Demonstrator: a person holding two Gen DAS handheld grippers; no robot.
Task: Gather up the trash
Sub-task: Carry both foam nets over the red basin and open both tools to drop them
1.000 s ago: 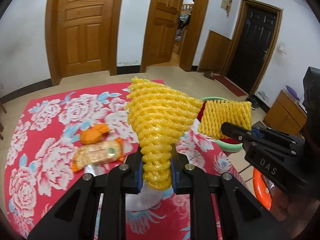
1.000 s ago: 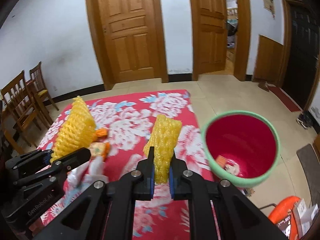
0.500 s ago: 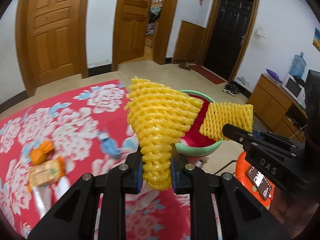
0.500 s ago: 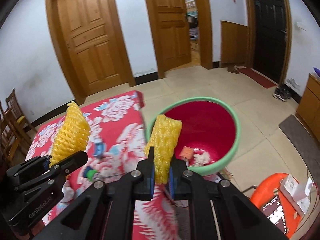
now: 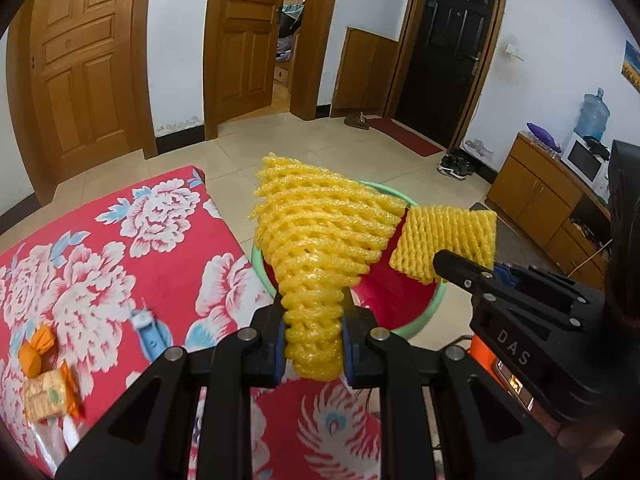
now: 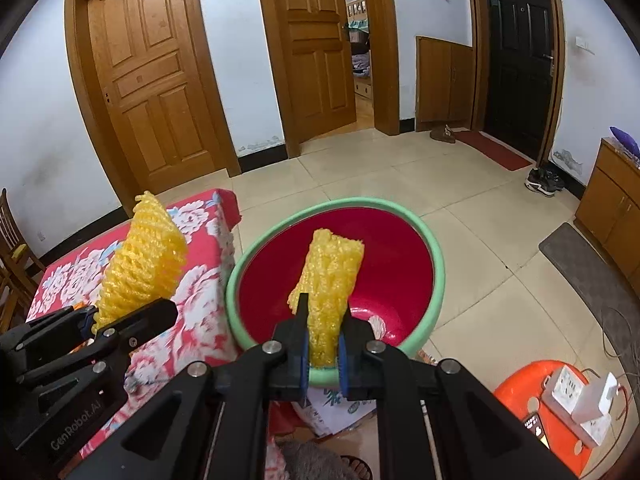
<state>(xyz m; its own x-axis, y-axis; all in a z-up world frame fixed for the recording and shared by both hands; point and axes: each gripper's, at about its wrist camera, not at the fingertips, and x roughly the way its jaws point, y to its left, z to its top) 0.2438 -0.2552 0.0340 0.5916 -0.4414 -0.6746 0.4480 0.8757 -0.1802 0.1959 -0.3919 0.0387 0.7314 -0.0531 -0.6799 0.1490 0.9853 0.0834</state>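
Two foam nets (image 5: 320,240) (image 6: 332,280) pinched, one per hand-held gripper (image 5: 313,344) (image 6: 323,354), bin (image 6: 436,280) contents mostly hidden.

I see 2 yellow foam nets (image 5: 320,240) (image 6: 332,280), soft and ribbed, a glossy plastic basin (image 6: 400,216), matt black plastic grippers (image 5: 314,344) (image 6: 324,350), a floral cloth (image 5: 120,248), and varnished wood doors (image 6: 148,80).

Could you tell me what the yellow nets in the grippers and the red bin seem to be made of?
Both yellow nets look like soft foam mesh: puffy open lattice, matte, squashed where gripped. The bin seems to be moulded plastic: smooth, slightly glossy red inside, green rim.
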